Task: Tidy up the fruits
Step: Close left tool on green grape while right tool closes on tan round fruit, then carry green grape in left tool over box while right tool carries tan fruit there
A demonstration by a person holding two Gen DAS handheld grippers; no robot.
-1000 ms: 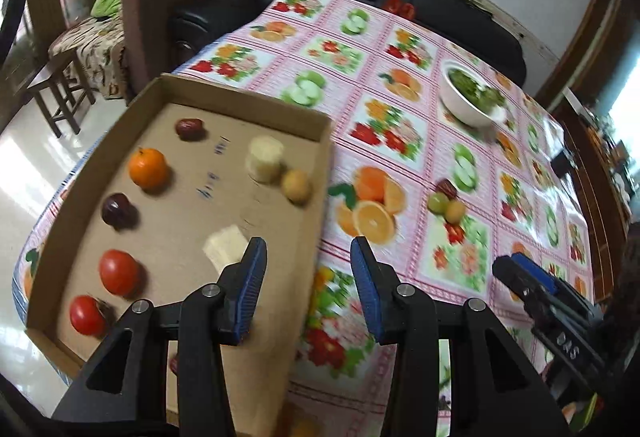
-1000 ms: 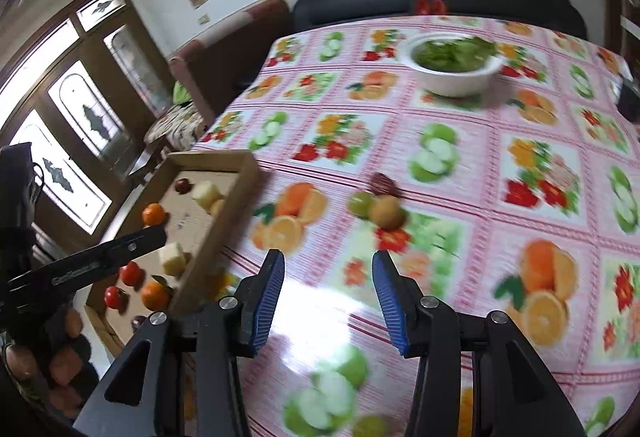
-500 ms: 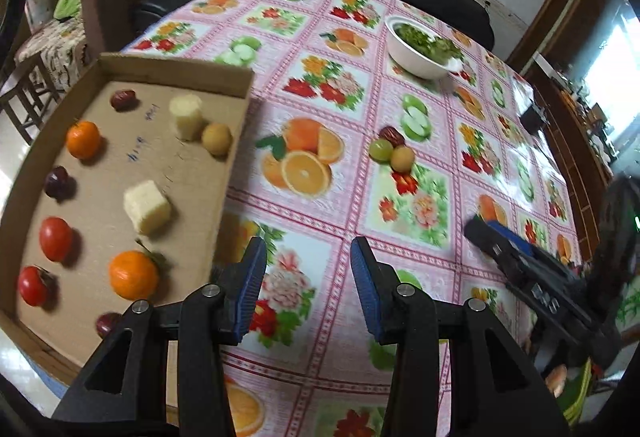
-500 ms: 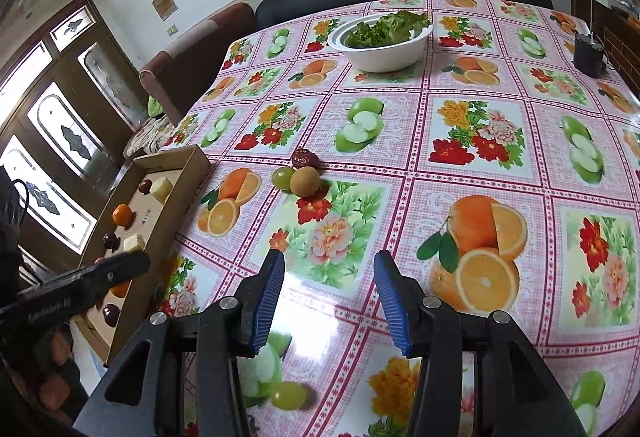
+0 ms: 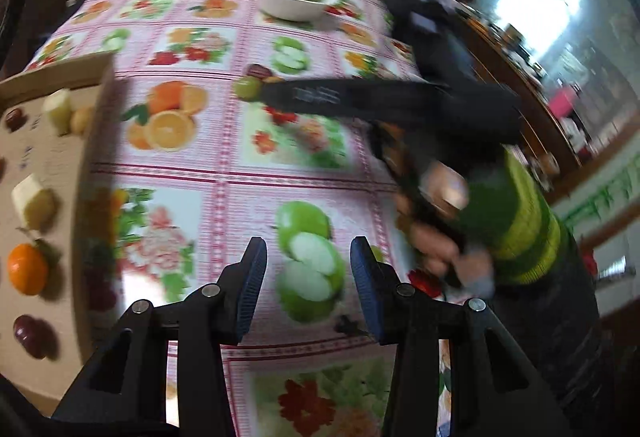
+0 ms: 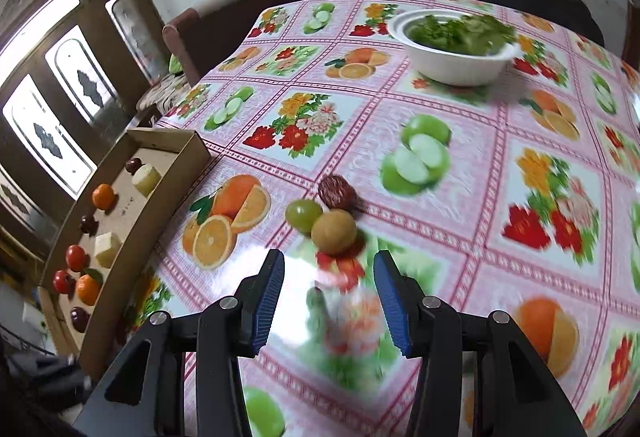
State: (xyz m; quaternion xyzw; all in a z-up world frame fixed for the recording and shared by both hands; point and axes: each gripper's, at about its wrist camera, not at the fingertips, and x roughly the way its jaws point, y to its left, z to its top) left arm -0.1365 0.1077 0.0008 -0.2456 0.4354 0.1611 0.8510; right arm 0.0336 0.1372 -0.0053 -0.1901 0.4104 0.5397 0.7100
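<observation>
Three loose fruits lie together on the fruit-print tablecloth: a brown kiwi-like fruit (image 6: 334,231), a green one (image 6: 303,215) and a dark red one (image 6: 337,191). My right gripper (image 6: 329,287) is open, empty, just short of the brown fruit. In the left wrist view the green fruit (image 5: 247,88) and the dark red fruit (image 5: 258,70) show beside the right gripper's black fingers (image 5: 312,97). My left gripper (image 5: 308,277) is open and empty above the cloth. The cardboard tray (image 6: 176,173) at the left holds oranges, tomatoes, dark fruits and pale chunks.
A white bowl of greens (image 6: 456,45) stands at the far side of the table. A dark sofa and a brown armchair (image 6: 208,33) lie beyond it. A person's hand and green striped sleeve (image 5: 508,217) are at the right in the left wrist view.
The left gripper swung right, away from over the tray to the open cloth. The right gripper came down and closer to the three loose fruits. Both stayed open.
</observation>
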